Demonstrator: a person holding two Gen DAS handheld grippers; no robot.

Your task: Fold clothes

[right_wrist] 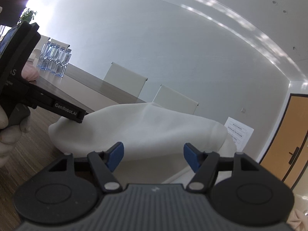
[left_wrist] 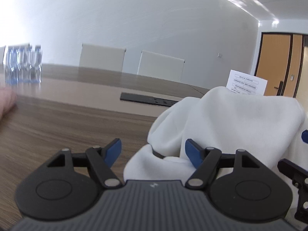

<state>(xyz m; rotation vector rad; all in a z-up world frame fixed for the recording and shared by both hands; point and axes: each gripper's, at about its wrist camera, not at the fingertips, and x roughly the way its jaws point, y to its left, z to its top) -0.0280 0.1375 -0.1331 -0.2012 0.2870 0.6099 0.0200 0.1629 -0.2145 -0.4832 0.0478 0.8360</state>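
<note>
Between my left claw's (left_wrist: 153, 152) parted blue pads lies one white garment (left_wrist: 231, 123), unpinched, heaped on the wooden table (left_wrist: 57, 127); two chairs (left_wrist: 102, 59) behind. Right claw (right_wrist: 153, 155), gaping too, faces that garment (right_wrist: 146, 127); bottles (right_wrist: 54, 59) blur uncountably.

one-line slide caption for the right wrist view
Right gripper, jaws opening and empty, faces a bunched white garment on the wooden table.

Pale chairs (left_wrist: 102, 57) line the far side of the long wooden table (left_wrist: 57, 119); an orange door (left_wrist: 277, 65) stands at right.
</note>
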